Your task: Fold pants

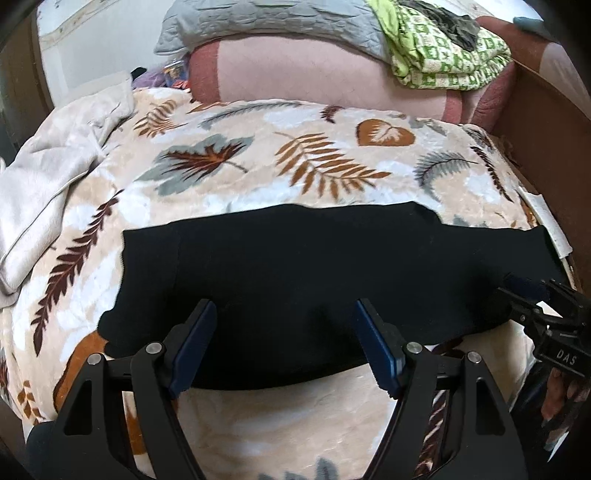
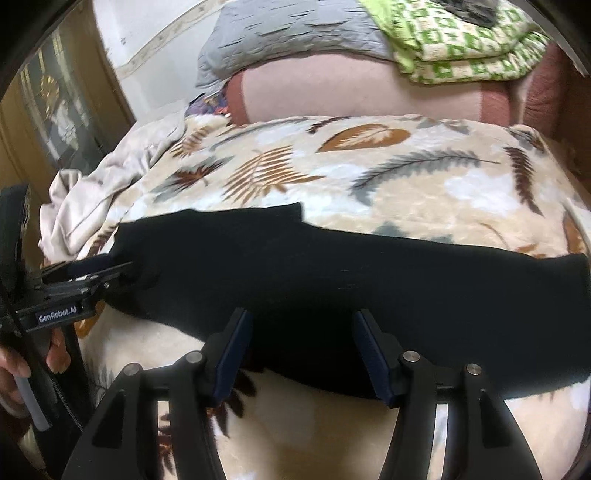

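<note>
Black pants (image 1: 295,273) lie flat and folded lengthwise across the leaf-print blanket, also in the right wrist view (image 2: 332,288). My left gripper (image 1: 284,310) is open, fingertips over the near edge of the pants toward their left end. My right gripper (image 2: 301,321) is open over the near edge further right. The right gripper shows at the right edge of the left wrist view (image 1: 524,291). The left gripper shows at the left in the right wrist view (image 2: 110,269), at the pants' left end.
The leaf-print blanket (image 1: 295,162) covers the bed. A crumpled beige cloth (image 1: 55,177) lies at the left. A pink pillow (image 1: 314,70), grey quilt (image 1: 266,22) and green patterned fabric (image 1: 443,51) are piled behind. A brown wooden board (image 1: 546,147) runs along the right.
</note>
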The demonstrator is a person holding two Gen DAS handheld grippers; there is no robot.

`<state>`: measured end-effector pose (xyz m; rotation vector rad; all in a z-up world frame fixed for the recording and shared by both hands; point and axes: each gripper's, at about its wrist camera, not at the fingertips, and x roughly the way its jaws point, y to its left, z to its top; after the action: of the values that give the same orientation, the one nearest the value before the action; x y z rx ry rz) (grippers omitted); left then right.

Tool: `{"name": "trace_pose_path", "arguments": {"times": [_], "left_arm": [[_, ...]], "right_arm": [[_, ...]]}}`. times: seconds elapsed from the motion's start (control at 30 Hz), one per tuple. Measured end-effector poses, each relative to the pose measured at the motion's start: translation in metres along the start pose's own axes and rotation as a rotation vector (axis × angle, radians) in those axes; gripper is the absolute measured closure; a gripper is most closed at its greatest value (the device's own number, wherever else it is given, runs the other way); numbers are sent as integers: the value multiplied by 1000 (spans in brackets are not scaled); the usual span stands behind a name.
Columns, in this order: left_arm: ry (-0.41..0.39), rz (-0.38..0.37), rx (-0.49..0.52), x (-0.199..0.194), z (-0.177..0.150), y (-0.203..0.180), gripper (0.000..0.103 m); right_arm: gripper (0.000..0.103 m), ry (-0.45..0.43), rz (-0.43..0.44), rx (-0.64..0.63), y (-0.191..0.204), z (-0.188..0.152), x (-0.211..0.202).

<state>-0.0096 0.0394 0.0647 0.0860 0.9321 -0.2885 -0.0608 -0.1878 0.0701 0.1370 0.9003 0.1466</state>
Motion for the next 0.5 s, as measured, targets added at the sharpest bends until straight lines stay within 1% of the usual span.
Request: {"name": "trace_pose_path", "arguments": {"times": [0.17,0.23,0.3,0.37,0.4,0.43,0.5], "left_arm": [[-6,-29,22,0,9,-21,27],[-8,-43,39,1,12,-32,27],[-10,-56,52,2,16,-42,27],[-5,-72,69,4,20,-54,25],[-2,-79,74,6,21,-59,22],[2,-90,78,7,24,-66,21],[2,-113,90,9,27,-79,21]], "right_arm": [[42,-17,-34,38,-21,4,-14],[38,-28,-51,51,-30,5,-21],[37,-40,-68,67,-41,5,-27],[37,-44,-84,82,-52,5,-32],[37,-47,-94,90,-58,3,-35],[37,-50,-102,98,-63,2,-37],[37,-53,-119,117,-74,-1,-42]]}}
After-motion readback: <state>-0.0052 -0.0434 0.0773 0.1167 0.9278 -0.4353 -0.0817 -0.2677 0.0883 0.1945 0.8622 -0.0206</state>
